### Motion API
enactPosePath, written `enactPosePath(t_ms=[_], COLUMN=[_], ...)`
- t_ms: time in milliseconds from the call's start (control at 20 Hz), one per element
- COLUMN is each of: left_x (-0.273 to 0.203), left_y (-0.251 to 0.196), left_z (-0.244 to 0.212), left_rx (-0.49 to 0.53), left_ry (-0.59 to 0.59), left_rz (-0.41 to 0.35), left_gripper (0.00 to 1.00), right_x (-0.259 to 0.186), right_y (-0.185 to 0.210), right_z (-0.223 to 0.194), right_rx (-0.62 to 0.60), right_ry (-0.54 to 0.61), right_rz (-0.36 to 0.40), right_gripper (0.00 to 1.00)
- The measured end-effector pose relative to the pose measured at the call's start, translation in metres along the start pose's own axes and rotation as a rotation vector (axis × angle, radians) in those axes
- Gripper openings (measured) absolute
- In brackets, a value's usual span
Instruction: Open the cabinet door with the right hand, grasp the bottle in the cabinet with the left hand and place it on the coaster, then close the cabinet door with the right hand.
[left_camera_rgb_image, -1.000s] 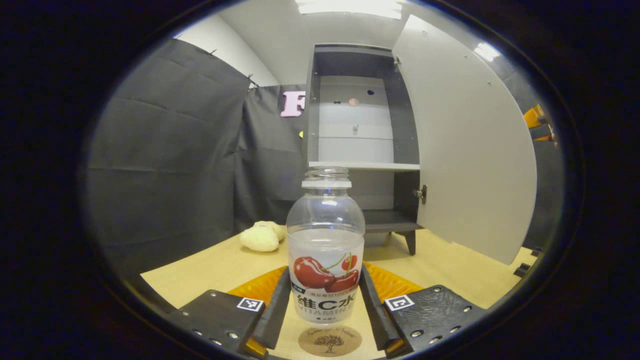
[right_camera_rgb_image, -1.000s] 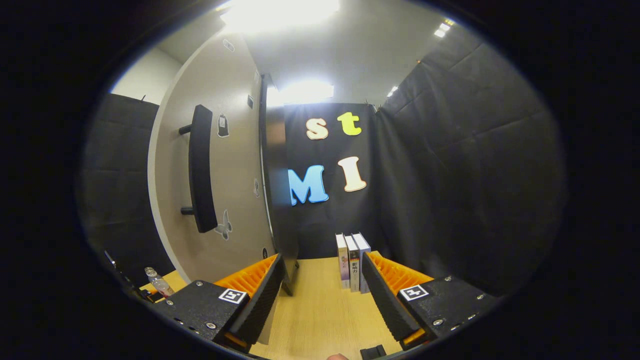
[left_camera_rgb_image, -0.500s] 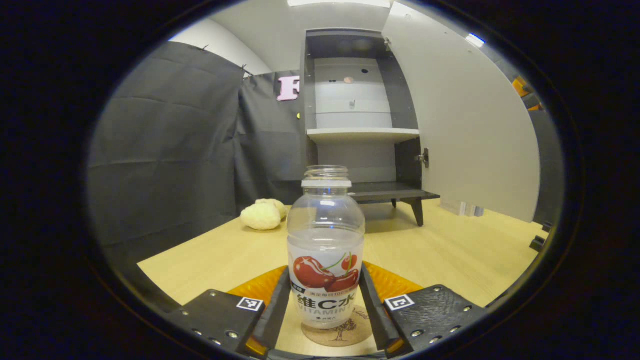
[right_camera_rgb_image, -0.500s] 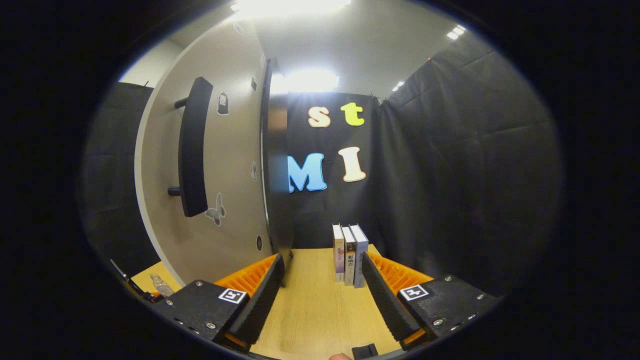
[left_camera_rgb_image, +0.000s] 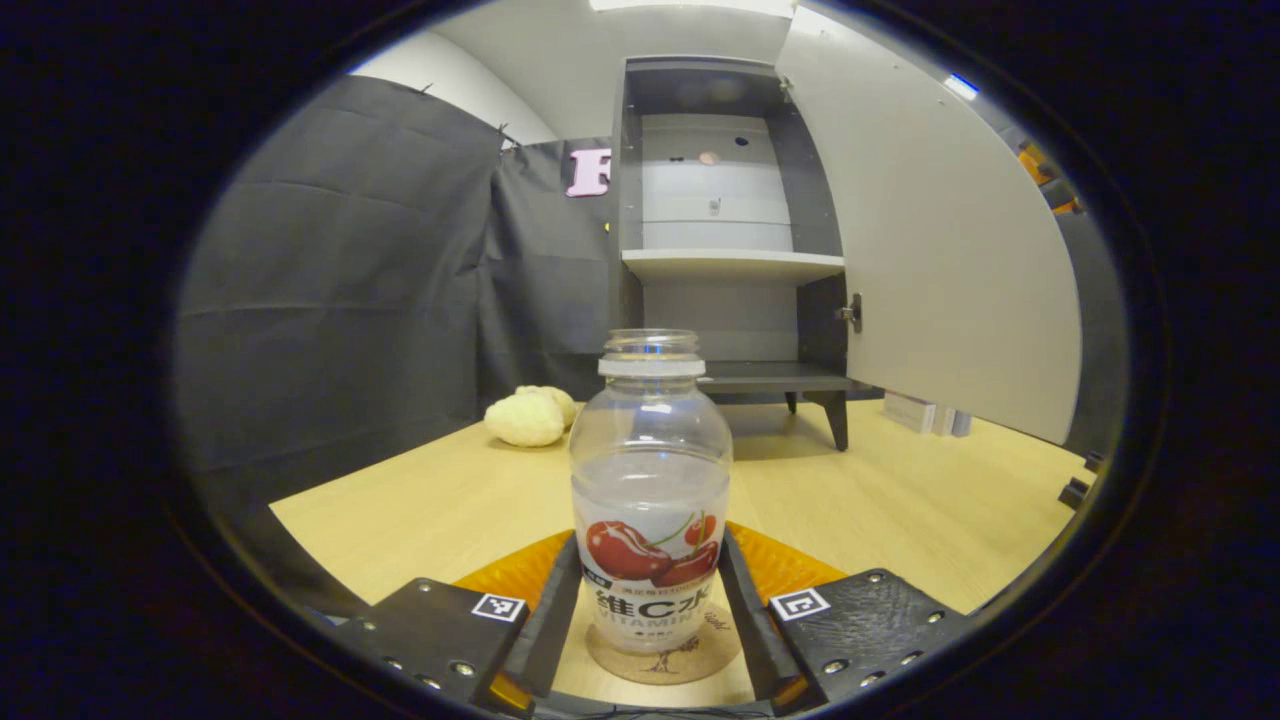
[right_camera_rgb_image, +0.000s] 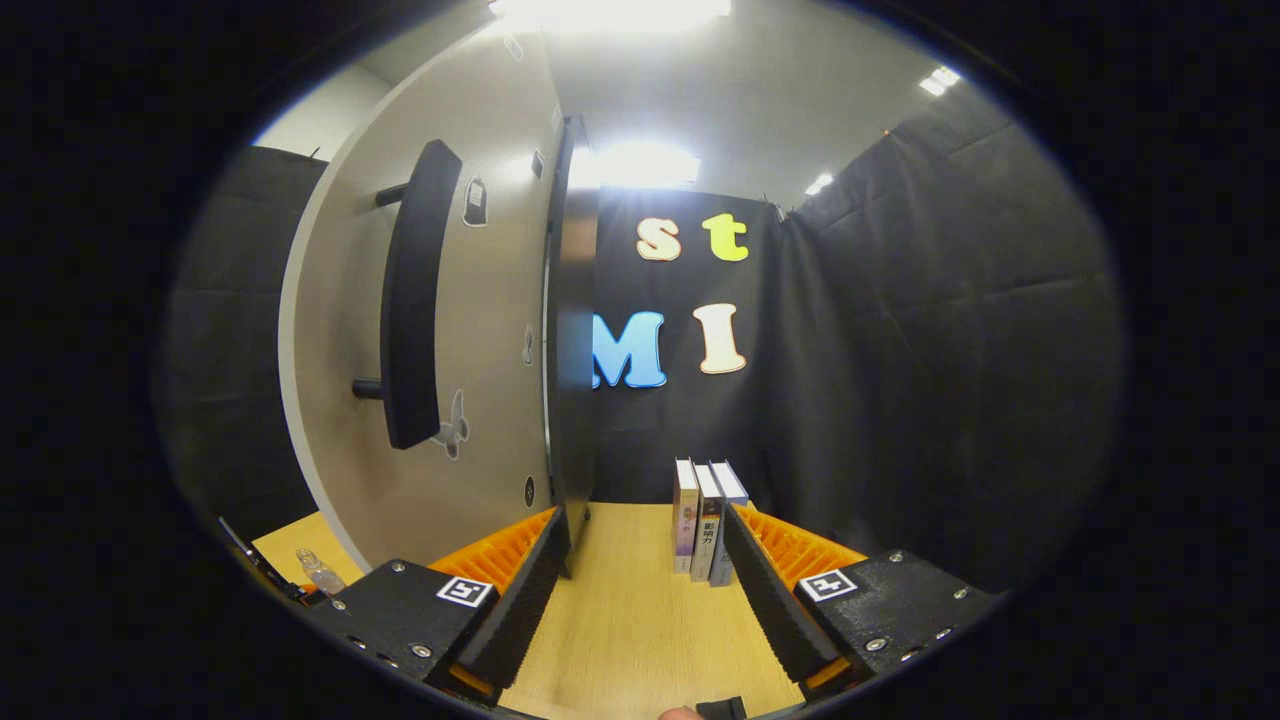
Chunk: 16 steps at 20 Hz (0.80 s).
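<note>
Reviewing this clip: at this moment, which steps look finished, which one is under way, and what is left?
Done: the cabinet door stands open and the bottle is out of the cabinet. In hand: the left gripper holds the bottle upright, its base on or just over the coaster; release is not yet done. Left: the right gripper, open near the door handle, must close the door.

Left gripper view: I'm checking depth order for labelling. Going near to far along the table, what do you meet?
Left gripper → coaster with the bottle over it → pale plush toy → cabinet with its open door.
</note>
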<state>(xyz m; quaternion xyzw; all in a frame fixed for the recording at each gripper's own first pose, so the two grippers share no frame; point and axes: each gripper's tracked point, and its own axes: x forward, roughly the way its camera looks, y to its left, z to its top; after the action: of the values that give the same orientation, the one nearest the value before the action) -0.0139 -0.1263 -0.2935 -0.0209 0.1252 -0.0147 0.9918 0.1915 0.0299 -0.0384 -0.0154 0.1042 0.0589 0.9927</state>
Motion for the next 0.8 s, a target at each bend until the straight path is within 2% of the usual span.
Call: enactPosePath(t_ms=[100,150,300,350,400,700,750,800], left_x=[-0.001,-0.002,-0.008,-0.012,-0.014,-0.026,-0.03,-0.034], left_y=[-0.002,-0.001,0.001,0.003,0.002,0.0,0.001,0.004], left_z=[-0.002,-0.003,-0.01,-0.01,-0.006,0.043,0.051,0.06], left_rx=[-0.001,-0.003,0.008,0.02,0.027,0.023,0.03,0.038], left_ry=[0.008,0.01,0.045,0.041,0.037,-0.002,-0.007,-0.01], left_rz=[0.0,0.002,0.025,0.038,0.044,0.039,0.045,0.055], left_gripper=[0.73,0.8,0.79,0.82,0.78,0.78,0.83,0.83], right_x=[0.0,0.001,0.003,0.004,0.004,0.009,0.011,0.012], right_y=[0.003,0.004,0.009,0.01,0.012,0.017,0.018,0.019], right_z=[0.002,0.001,0.003,0.005,0.007,0.018,0.019,0.021], right_rx=[-0.003,-0.003,0.002,0.008,0.013,0.054,0.066,0.08], right_ry=[-0.009,-0.009,-0.009,-0.012,-0.017,-0.047,-0.048,-0.049], right_rz=[0.004,0.007,0.022,0.029,0.037,0.075,0.081,0.088], right_gripper=[0.95,0.95,0.95,0.95,0.95,0.95,0.95,0.95])
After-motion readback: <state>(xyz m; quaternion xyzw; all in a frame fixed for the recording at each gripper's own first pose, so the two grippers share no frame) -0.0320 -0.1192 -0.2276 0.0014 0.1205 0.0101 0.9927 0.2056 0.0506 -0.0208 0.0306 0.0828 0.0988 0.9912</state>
